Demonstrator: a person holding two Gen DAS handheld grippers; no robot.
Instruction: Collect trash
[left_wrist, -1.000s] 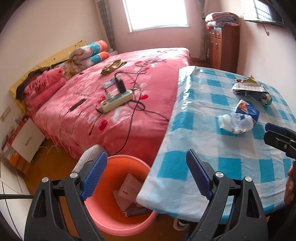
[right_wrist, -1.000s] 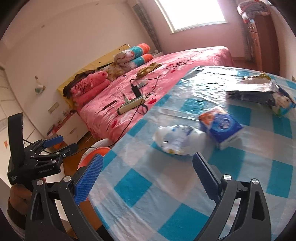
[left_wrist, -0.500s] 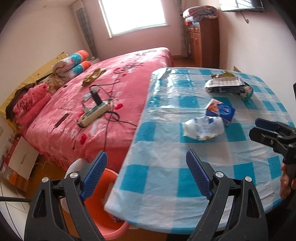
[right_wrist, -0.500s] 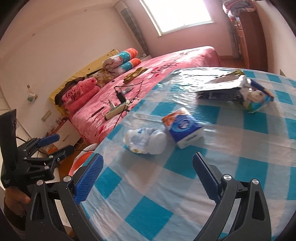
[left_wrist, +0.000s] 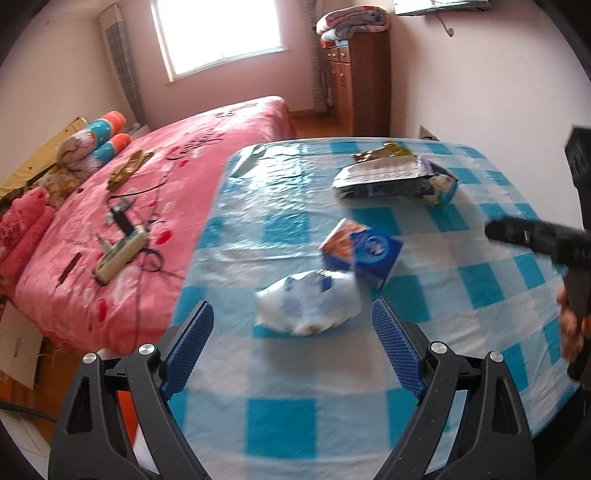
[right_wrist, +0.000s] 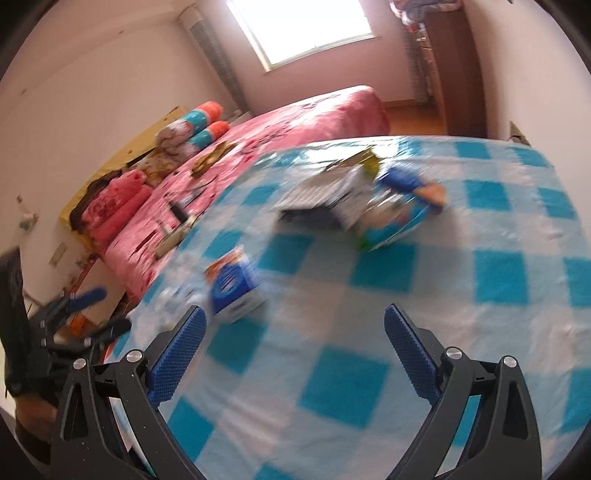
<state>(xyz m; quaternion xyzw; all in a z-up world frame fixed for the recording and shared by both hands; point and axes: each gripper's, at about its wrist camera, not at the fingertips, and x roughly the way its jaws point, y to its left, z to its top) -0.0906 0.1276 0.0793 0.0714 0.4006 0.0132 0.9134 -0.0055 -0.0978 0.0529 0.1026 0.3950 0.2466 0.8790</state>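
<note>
while right view blurs, crumpled white bag (left_wrist: 308, 305) partly hidden behind left tool (left_wrist: 291, 336).

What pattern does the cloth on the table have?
The tablecloth has a check of blue and white squares. It shows best in the left wrist view.

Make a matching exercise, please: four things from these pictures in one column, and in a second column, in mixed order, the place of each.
Things:
1. crumpled white bag
2. power strip
3. folded blankets
4. blue and orange pack

Places:
A. on the pink bed
B. on top of the wooden cabinet
C. on the table, just ahead of the left gripper
D. on the table, just behind the white bag

Pairs: 1-C, 2-A, 3-B, 4-D
</note>
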